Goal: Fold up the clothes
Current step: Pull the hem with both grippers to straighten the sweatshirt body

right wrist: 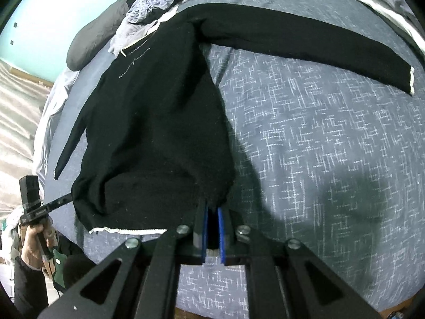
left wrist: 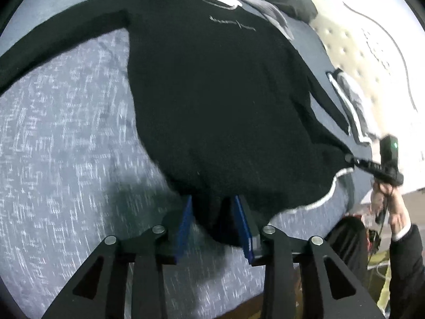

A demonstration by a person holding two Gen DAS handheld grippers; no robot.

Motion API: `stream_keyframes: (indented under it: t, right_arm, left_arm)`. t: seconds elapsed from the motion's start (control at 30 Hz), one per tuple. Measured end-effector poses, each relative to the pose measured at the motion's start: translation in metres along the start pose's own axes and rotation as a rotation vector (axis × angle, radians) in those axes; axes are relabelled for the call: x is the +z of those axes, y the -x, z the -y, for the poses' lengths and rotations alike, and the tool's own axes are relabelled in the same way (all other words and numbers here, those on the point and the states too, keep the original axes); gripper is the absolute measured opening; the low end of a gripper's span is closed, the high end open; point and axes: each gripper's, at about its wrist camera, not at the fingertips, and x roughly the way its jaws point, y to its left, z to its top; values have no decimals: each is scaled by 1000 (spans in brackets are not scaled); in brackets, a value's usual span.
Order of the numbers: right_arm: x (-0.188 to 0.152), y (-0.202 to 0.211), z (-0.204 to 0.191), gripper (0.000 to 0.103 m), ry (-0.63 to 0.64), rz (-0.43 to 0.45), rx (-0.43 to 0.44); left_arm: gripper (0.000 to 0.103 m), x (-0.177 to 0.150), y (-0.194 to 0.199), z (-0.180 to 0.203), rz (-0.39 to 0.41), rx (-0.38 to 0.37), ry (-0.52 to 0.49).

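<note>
A black sweater (left wrist: 212, 93) with a white-trimmed hem lies front up on a blue-grey patterned bedspread (left wrist: 66, 133). Its hem is raised off the bed at both lower corners. My left gripper (left wrist: 215, 228) is shut on one hem corner, with bunched black cloth between its blue pads. My right gripper (right wrist: 212, 228) is shut on the other hem corner of the sweater (right wrist: 148, 133). Each gripper shows in the other's view, the right gripper (left wrist: 353, 159) and the left gripper (right wrist: 63, 200), both pinching the hem. One sleeve (right wrist: 305, 50) stretches flat across the bed.
A pile of grey and blue clothes (right wrist: 151, 5) and a dark pillow (right wrist: 90, 45) lie beyond the sweater's collar. A black garment with white stripes (left wrist: 350, 106) sits near the bed's edge. A hand (left wrist: 393, 207) holds the right gripper beside the bed.
</note>
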Motion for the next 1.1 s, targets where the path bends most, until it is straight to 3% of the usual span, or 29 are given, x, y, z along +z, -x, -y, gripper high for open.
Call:
stream_keyframes:
  t: [0.07, 0.23, 0.4, 0.57, 0.7, 1.1]
  right_arm:
    - [0, 0, 1, 6, -1, 1, 0]
    - [0, 0, 2, 6, -5, 2, 1]
    - [0, 1, 1, 6, -4, 3, 3]
    - [0, 2, -1, 6, -2, 6, 10]
    - [0, 5, -4, 6, 10, 13, 18]
    - [-1, 31, -30, 6, 78, 42, 59]
  left_arm:
    - [43, -7, -1, 3, -20, -4, -17]
    - [43, -16, -9, -1, -50, 8, -15]
    - [45, -8, -19, -8, -21, -24, 33]
    - [44, -4, -29, 3, -9, -11, 0]
    - [11, -2, -25, 10, -3, 10, -28]
    - [6, 7, 56, 25, 67, 47, -98]
